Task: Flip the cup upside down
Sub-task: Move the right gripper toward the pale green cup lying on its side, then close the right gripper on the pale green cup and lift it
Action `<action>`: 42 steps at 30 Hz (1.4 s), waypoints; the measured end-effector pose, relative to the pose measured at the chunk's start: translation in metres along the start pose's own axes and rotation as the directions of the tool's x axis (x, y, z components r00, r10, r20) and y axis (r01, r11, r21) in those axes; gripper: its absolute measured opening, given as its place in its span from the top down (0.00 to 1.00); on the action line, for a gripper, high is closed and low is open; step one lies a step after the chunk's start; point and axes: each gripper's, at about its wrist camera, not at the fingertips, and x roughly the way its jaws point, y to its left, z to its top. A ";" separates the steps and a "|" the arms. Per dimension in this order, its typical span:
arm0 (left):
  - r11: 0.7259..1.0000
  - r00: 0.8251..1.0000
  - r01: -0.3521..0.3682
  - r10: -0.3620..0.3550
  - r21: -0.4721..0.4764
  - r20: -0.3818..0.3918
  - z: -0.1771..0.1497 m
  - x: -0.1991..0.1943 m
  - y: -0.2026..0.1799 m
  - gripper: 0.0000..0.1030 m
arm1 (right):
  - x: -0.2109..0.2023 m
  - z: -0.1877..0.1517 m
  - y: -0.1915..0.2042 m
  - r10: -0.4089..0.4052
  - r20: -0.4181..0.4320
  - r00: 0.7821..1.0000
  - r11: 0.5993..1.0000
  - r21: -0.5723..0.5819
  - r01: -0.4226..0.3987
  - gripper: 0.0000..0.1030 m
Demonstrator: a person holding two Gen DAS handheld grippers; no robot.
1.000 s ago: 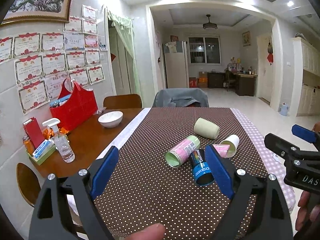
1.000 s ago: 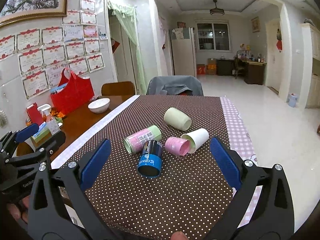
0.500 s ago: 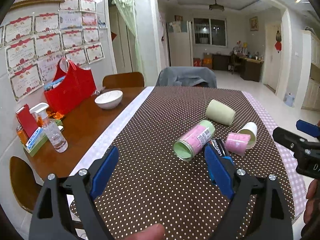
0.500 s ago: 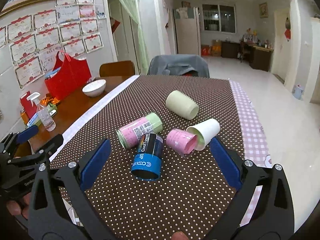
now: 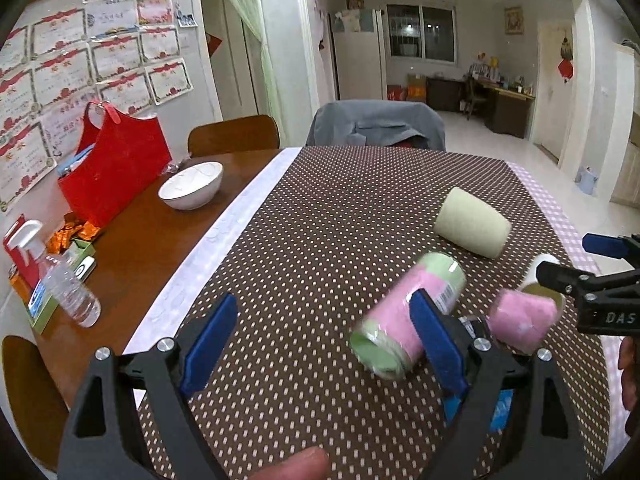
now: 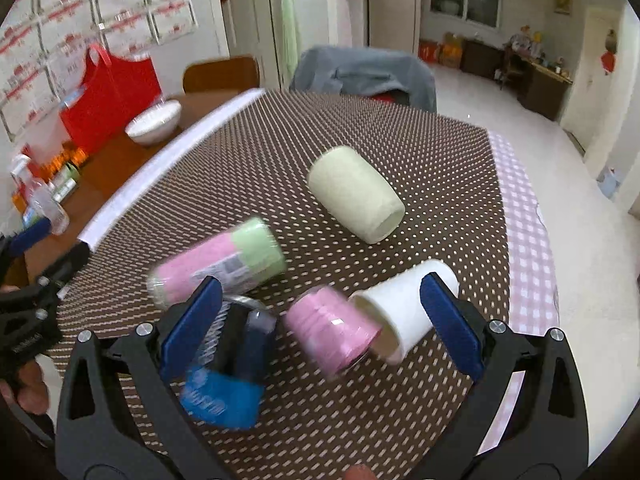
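Cup on its side, several of them in fact, all lying low on the dotted brown tablecloth (image 6: 360,128). Scanning the right wrist view from the left: the pink-and-green cup (image 6: 218,266) sits left of centre, its long axis running lower left to upper right. Below it, the blue-and-black cup (image 6: 224,376) lies at the bottom left, partly behind the left pad. Next, the small pink cup (image 6: 330,330) is right between the pads, touching the white paper cup (image 6: 404,306) just beyond it, both with axes slanting up to the right. Further up, the pale green cup (image 6: 354,194) lies apart, mouth toward the lower right.

The right gripper (image 6: 320,320) has its jaws wide apart and holds nothing; the small pink cup looks like its target, and it seems the nearer hand. In the left wrist view, the left gripper (image 5: 324,340) is also spread wide and empty, the cups lying off to its right.
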 end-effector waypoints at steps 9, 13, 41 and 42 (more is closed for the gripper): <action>1.000 0.998 0.008 -0.009 -0.006 -0.055 0.024 0.060 -0.011 0.16 | 0.081 0.044 -0.017 -0.085 -0.086 0.993 0.993 -0.087 0.078 0.06; 1.000 0.997 0.015 -0.016 -0.016 -0.075 0.027 0.077 -0.014 0.16 | 0.106 0.060 -0.024 -0.114 -0.106 0.988 0.987 -0.122 0.101 0.06; 0.998 0.995 0.000 -0.006 -0.056 -0.103 0.018 0.059 -0.004 0.16 | 0.141 0.070 -0.028 0.106 -0.254 0.962 0.991 -0.058 -0.124 0.25; 0.998 0.995 0.000 -0.005 -0.055 -0.100 0.018 0.056 -0.003 0.16 | 0.136 0.071 -0.027 0.110 -0.246 0.963 0.991 -0.054 -0.126 0.25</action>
